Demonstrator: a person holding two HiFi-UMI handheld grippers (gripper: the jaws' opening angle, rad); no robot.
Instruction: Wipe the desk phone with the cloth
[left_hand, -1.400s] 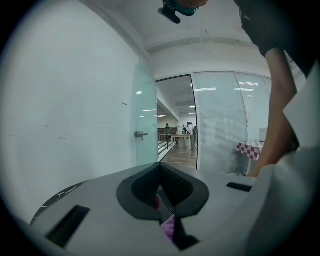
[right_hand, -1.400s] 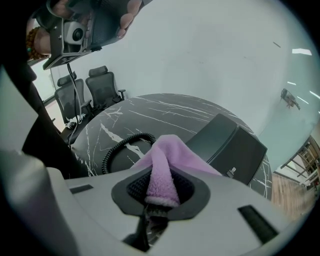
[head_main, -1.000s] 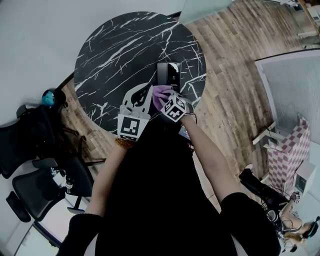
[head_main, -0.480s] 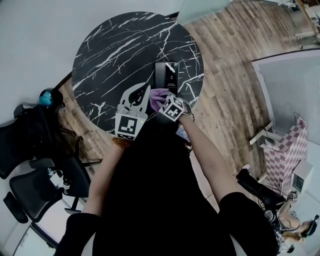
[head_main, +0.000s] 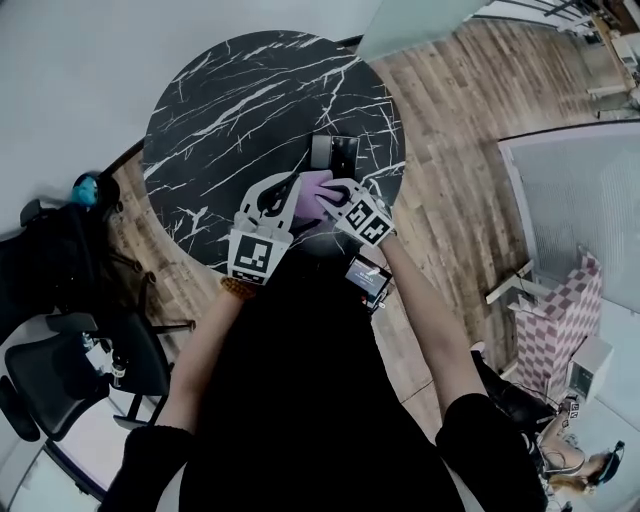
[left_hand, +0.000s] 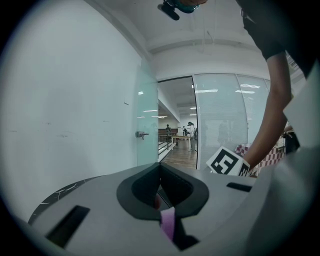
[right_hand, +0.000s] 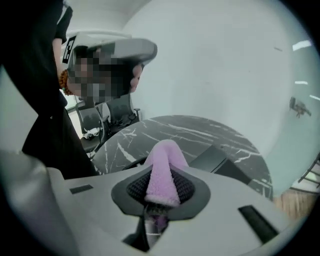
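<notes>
The black desk phone (head_main: 338, 152) lies on the round black marble table (head_main: 230, 110), towards its near right edge. A purple cloth (head_main: 313, 190) sits bunched at the phone's near end, clamped in my right gripper (head_main: 328, 195). In the right gripper view the cloth (right_hand: 162, 175) folds up out of the shut jaws of that gripper (right_hand: 160, 200), with the phone (right_hand: 220, 165) just beyond. My left gripper (head_main: 296, 181) hovers just left of the cloth with its tips together. In the left gripper view that gripper (left_hand: 160, 197) shows only a purple sliver low between its jaws.
Black office chairs (head_main: 60, 290) stand on the floor left of the table. A small lit screen (head_main: 366, 278) hangs at the person's waist. Wooden flooring (head_main: 450, 130) runs along the right. A glass wall with a door (left_hand: 147, 120) lies beyond the table.
My right gripper's marker cube has shifted a little to the right while the cloth stays at the phone's near end. The left gripper has barely moved.
</notes>
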